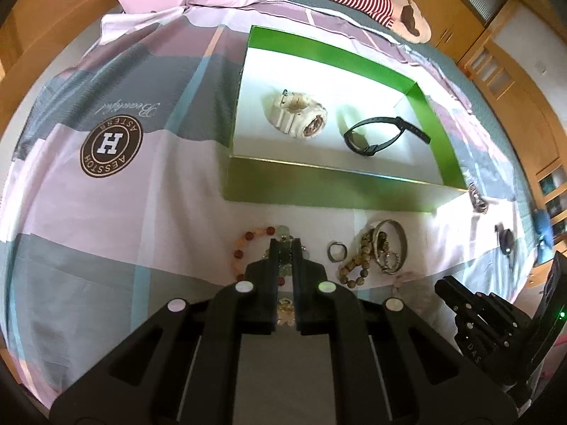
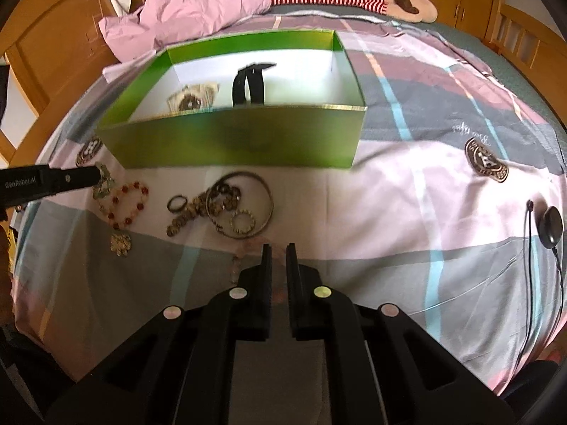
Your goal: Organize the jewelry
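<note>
Closest in: left gripper [image 1: 284, 244] is low over the bedspread [image 1: 106, 212], fingers narrowed to a slim gap w/ green and dark beads showing between them. Looks like a pinch on the green bead bracelet [image 1: 283, 229], though I can't tell if the pads actually bite. The right wrist view shows that same tip sitting on the greenish piece, just left of the red bead bracelet [image 2: 128, 205].

Right gripper [image 2: 279, 248] hovers near the bed, fingers nearly together, nothing between them; a faint pink strand lies just beyond its tip, too blurred to name.

Mid-ground, the loose pile: small ring [image 1: 336, 250], wooden bead strand [image 1: 358, 265], metal bangle [image 1: 391, 244], all touching or tangled. Gold flower brooch [image 2: 120, 244] sits apart.

Further back: green box [image 1: 319, 184], open, w/ white watch [image 1: 297, 115] and black watch [image 1: 375, 136] already inside.

To do this step well, I'd say: close firmly on the beads themselves, not the cord, lift straight up so the red bracelet beside it isn't dragged, clear the box's near wall, then let go over bare floor away from both watches.
</note>
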A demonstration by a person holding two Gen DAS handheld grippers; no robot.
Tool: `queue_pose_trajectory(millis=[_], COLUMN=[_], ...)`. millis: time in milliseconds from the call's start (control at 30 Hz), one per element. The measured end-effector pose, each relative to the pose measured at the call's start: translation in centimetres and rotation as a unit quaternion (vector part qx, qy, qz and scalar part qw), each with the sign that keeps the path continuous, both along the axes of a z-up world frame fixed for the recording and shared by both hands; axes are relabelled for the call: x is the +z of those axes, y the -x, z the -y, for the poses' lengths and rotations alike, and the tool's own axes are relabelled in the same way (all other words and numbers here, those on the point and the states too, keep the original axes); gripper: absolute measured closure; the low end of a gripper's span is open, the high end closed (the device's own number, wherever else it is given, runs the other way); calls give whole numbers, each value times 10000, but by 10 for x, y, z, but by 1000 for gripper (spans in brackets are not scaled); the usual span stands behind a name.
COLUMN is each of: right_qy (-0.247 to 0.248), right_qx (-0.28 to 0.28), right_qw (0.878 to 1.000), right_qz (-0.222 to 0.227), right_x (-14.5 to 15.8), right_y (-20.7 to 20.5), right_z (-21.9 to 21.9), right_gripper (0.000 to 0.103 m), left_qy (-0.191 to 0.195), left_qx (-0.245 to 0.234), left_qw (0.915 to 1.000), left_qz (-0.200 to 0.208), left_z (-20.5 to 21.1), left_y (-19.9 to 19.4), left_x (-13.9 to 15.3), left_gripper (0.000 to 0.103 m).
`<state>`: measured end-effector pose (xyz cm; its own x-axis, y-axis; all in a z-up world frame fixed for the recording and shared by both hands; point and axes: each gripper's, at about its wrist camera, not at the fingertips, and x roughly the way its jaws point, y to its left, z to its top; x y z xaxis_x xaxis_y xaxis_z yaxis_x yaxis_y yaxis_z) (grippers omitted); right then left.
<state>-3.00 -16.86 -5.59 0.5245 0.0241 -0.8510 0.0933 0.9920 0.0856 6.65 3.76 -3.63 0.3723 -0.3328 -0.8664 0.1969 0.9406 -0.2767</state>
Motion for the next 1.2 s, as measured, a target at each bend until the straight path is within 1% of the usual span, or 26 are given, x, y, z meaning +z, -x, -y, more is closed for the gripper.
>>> queue_pose_trajectory(millis=[167,267,300,333,400,633,700,767,833,933,1000,1200], right_qy=[-1,18,-1,-24,-9,149,258,375,324,321,228,206], right_qx=[2,-94,-139,-180,-234,-155,-118,-44,23,90,106,116], right_qw=[10000,9999,9997,9996,9992,9979,9980,9979,9982,9983,9986,9995], right_qz=[32,-124,-179,-231,-320,-607,-564,-532,-506,-481,-459,-210], right_x=[3,-5,-7,-10,-16,-38,-40,-40,-40,-38,-36,-17], right_y=[0,-1,-1,-2,-3,-9,-8,-8,-8,-8,-7,-5], right_z=[0,3,5,6,8,2,-1,-4,-5,-8,-7,-9], right_gripper=[95,95,93,88,81,81,80,81,94,95,95,95], left_qy=[109,43,29,17,-35,-97,-134,-169,-195,-225,-239,-276], left_qx=[31,54,61,66,64,8,-3,-24,-48,-66,-62,-72], left_qw=[9999,9999,9999,9999,9999,9999,9998,9998,9997,9997,9996,9996], left_qz=[-64,-101,-116,-122,-132,-121,-117,-117,-116,-106,-101,-40], left_z=[-4,-4,-4,-3,-2,2,4,7,9,10,10,12], left_y=[-1,-2,-2,-2,-1,0,1,2,2,3,3,5], left_x=[-1,-4,-5,-6,-7,-8,-9,-9,-10,-10,-10,-8], left_gripper=[96,96,96,96,96,96,96,96,96,96,96,96])
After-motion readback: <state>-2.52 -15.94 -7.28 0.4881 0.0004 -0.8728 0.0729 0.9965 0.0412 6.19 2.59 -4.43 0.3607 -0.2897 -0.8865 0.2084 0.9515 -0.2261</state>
